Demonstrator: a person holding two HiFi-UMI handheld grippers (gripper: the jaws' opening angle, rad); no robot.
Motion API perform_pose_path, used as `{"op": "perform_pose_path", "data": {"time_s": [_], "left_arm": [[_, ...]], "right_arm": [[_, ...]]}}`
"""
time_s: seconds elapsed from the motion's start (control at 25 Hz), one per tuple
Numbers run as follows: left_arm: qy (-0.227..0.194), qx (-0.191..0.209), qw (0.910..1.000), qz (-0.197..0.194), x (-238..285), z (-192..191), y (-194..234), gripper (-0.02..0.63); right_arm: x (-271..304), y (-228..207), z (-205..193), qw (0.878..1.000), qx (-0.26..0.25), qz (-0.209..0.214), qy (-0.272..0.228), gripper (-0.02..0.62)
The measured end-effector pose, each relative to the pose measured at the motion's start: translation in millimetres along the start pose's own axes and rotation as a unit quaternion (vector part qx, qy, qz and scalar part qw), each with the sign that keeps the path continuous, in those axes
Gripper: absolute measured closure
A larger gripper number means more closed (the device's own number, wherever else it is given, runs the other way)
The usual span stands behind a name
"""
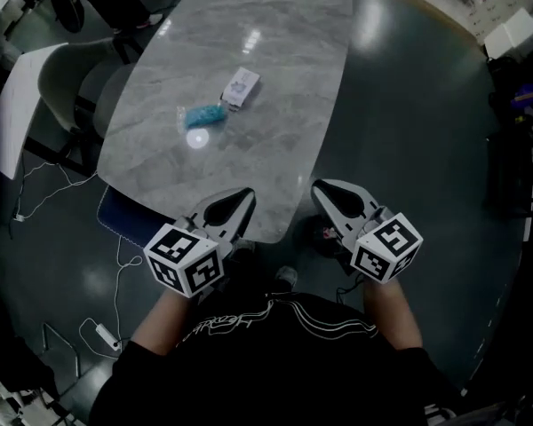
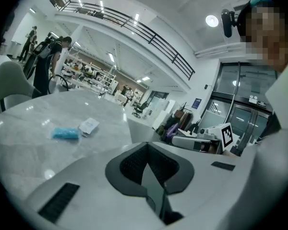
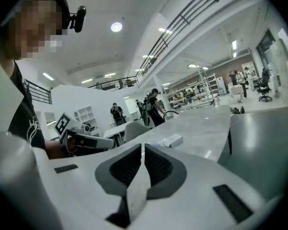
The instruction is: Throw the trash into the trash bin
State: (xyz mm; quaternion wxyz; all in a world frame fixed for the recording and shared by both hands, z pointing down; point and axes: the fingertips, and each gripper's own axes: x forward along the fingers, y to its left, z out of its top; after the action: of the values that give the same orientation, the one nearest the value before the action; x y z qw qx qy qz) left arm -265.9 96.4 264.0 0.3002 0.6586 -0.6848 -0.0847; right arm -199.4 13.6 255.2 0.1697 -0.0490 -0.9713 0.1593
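Both grippers hang at the table's (image 1: 275,51) near edge. The left gripper (image 1: 246,194) has its jaws pressed together, the right gripper (image 1: 325,190) has its jaws all but touching, and both are empty. The blue packet (image 1: 202,115) lies at 11 o'clock from the left gripper, with the white packet (image 1: 241,88) just beside it at 1 o'clock.

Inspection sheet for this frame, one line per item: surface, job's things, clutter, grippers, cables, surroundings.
Surface: grey marble table, glossy, with ceiling-light reflections.
Job's things: blue packet and white packet lie close together mid-table; no trash bin seen.
Clutter: nothing seen on the table.
Grippers: left gripper and right gripper both shut, nothing between the jaws, at the table's near end.
Cables: white cable and power strip on the floor, left of the table.
Surroundings: chair at the table's left side; people standing in the hall beyond.
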Motion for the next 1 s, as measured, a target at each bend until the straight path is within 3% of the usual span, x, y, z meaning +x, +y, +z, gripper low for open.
{"op": "perform_pose_path", "data": {"time_s": [0.36, 0.68, 0.84, 1.0], "left_arm": [[-0.049, -0.008, 0.9971, 0.057, -64, 65, 108, 0.601], [-0.062, -0.036, 0.9943, 0.079, -88, 80, 183, 0.601], [-0.057, -0.057, 0.9929, 0.088, -93, 70, 212, 0.601], [-0.060, -0.079, 0.9904, 0.096, -97, 61, 235, 0.601]], "right_arm": [[144, 48, 48, 0.996, -0.020, 0.080, 0.033, 0.549], [234, 47, 60, 0.994, -0.043, 0.076, 0.060, 0.541], [276, 43, 42, 0.991, -0.052, 0.081, 0.098, 0.439], [315, 26, 14, 0.982, -0.098, 0.057, 0.150, 0.359]]}}
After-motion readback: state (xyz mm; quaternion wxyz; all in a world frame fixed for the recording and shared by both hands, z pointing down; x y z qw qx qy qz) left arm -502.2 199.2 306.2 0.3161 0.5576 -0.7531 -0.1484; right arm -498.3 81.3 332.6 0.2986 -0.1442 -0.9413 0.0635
